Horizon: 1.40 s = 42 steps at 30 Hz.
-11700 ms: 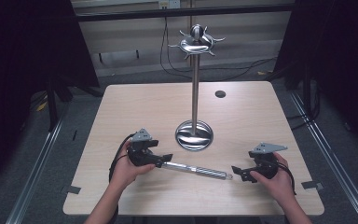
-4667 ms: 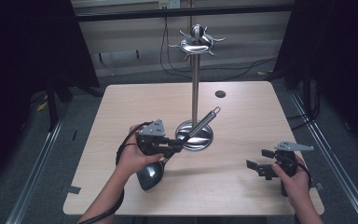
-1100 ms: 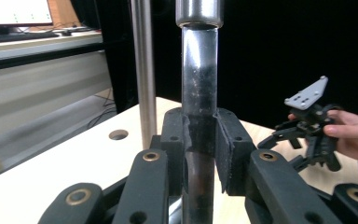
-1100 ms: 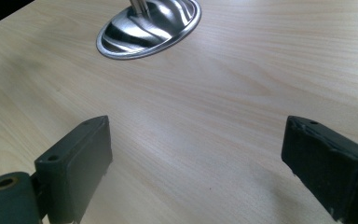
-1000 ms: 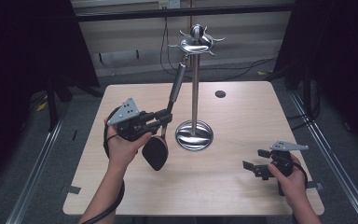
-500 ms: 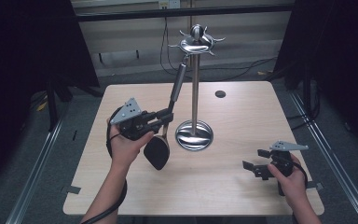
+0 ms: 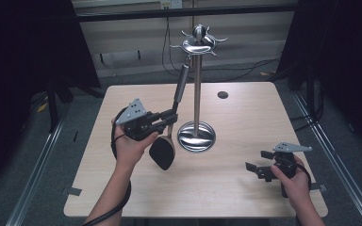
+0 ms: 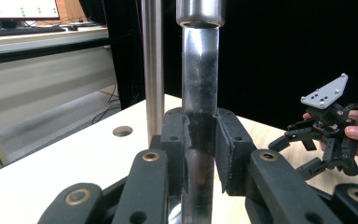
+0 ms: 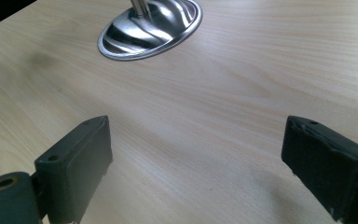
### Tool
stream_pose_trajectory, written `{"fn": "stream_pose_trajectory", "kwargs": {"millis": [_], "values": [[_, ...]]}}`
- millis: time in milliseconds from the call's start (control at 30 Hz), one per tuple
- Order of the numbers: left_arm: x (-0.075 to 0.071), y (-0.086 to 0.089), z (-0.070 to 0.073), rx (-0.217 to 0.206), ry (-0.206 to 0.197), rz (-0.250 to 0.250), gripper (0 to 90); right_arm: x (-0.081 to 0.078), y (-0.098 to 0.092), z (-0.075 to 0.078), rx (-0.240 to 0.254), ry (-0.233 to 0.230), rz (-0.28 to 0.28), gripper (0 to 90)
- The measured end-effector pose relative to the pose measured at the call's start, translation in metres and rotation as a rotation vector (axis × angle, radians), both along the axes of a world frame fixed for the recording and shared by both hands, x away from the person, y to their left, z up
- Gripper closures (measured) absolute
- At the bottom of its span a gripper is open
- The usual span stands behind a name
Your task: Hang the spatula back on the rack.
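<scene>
Left gripper (image 7: 169, 121) clamps the black-headed steel-handled utensil (image 7: 175, 106) near-upright, handle tip just below and left of the tall steel hook stand (image 7: 197, 84)'s crown; right gripper (image 7: 260, 164) rests wide-jawed, empty, well apart on the pale wooden table (image 7: 245, 113).

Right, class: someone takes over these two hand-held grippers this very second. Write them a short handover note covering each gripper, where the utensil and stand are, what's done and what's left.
Left gripper: shut on the steel handle of the black-headed utensil, held up off the table with the head hanging low and the handle top close under a hook of the utensil stand.
Right gripper: open, holding nothing, low over the table at the near right.
Stand: upright mid-table on its round base.
Done: utensil picked up and raised to the hooks.
Left: likely to hang it on a hook; whether it has caught can't be told. Then release.
</scene>
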State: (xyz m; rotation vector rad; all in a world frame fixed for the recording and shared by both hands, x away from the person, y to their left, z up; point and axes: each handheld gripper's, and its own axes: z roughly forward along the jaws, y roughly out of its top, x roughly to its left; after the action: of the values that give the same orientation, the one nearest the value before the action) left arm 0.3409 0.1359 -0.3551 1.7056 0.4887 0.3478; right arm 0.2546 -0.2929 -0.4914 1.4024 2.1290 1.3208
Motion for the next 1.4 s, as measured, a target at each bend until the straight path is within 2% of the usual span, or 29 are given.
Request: {"fn": "stream_pose_trajectory", "kwargs": {"millis": [33,133,467,500,533,600,633,667,700,800,833,867,1000,1267,1400], "values": [[0.002,0.001,-0.001,-0.009,0.001,-0.042,75.2,0.000,0.000,0.000,0.001,0.000,0.005,8.4],[0.003,-0.002,-0.002,-0.013,0.008,-0.046,75.2,0.000,0.000,-0.001,0.000,0.001,0.005,8.4],[0.005,-0.009,-0.004,-0.004,0.009,-0.055,75.2,0.000,0.000,-0.001,0.001,0.005,0.002,8.4],[0.004,-0.011,-0.004,-0.001,0.013,-0.015,75.2,0.000,0.000,-0.001,0.000,0.006,0.003,8.4],[0.005,-0.012,-0.005,-0.022,0.026,-0.056,75.2,0.000,0.000,-0.001,0.000,0.006,0.003,8.4],[0.007,-0.013,-0.005,-0.010,0.024,-0.065,75.2,0.000,0.000,-0.001,0.001,0.007,0.004,8.4],[0.007,-0.014,-0.005,-0.014,0.024,-0.060,75.2,0.000,0.000,-0.001,0.001,0.006,0.005,8.4],[0.006,-0.015,-0.005,0.003,0.022,-0.027,75.2,0.000,0.000,-0.001,0.002,0.003,0.006,8.4],[0.007,-0.016,-0.005,-0.013,0.031,-0.064,75.2,0.000,0.000,-0.001,0.002,0.003,0.006,8.4],[0.009,-0.018,-0.006,-0.013,0.033,-0.072,75.2,0.000,0.000,-0.001,0.001,0.005,0.006,8.4],[0.008,-0.019,-0.006,-0.011,0.034,-0.051,75.2,0.000,0.000,-0.001,0.000,0.005,0.006,8.4],[0.009,-0.020,-0.007,-0.024,0.036,-0.063,75.2,0.000,0.001,-0.001,0.000,0.005,0.007,8.4],[0.010,-0.023,-0.007,-0.019,0.046,-0.075,75.2,0.000,0.001,-0.002,-0.001,0.010,0.010,8.4],[0.011,-0.030,-0.008,-0.015,0.048,-0.055,75.3,0.000,0.001,-0.001,-0.002,0.007,0.009,8.4],[0.012,-0.032,-0.009,-0.029,0.054,-0.060,75.3,0.000,0.002,-0.001,-0.003,0.007,0.011,8.4]]}}
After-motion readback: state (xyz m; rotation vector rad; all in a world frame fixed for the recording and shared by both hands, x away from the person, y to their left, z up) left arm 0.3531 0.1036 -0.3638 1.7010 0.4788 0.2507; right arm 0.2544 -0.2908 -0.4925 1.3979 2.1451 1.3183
